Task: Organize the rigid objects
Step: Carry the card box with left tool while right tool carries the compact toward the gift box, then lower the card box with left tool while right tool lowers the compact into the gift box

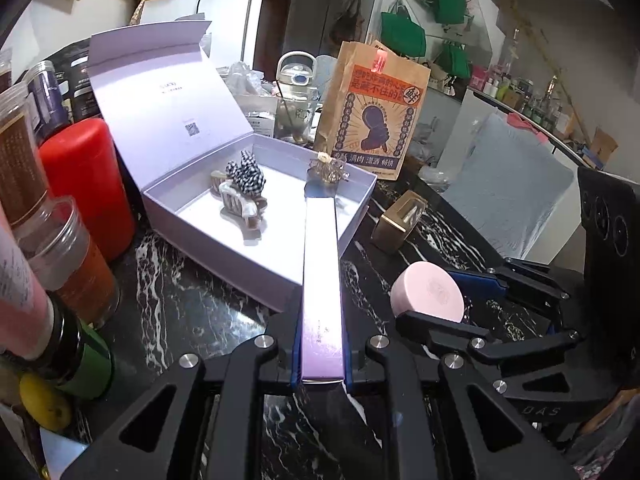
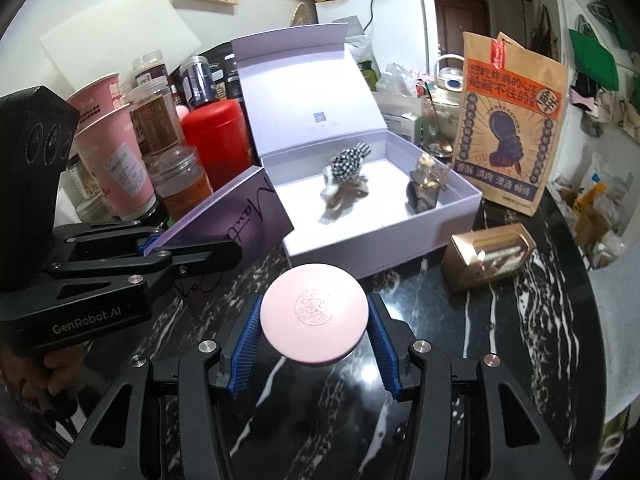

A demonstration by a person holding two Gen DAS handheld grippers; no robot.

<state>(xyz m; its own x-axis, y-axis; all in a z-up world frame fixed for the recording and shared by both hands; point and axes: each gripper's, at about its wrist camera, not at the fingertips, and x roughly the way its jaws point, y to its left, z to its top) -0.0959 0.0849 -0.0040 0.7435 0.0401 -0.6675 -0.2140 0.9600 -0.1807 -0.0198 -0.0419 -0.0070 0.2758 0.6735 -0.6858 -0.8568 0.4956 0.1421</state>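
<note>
My left tongs (image 1: 322, 376) are clamped on a flat lilac card box (image 1: 322, 280); its long axis runs straight ahead, far end over the open lilac gift box (image 1: 256, 276). My right tongs (image 2: 314, 336) grip a round pink case (image 2: 314, 316), just before that box. Both hang over the black marble bench (image 2: 500, 340). A gold carton (image 2: 490, 256) lies right of the box. The left tool reads "GenRobot.AI".
</note>
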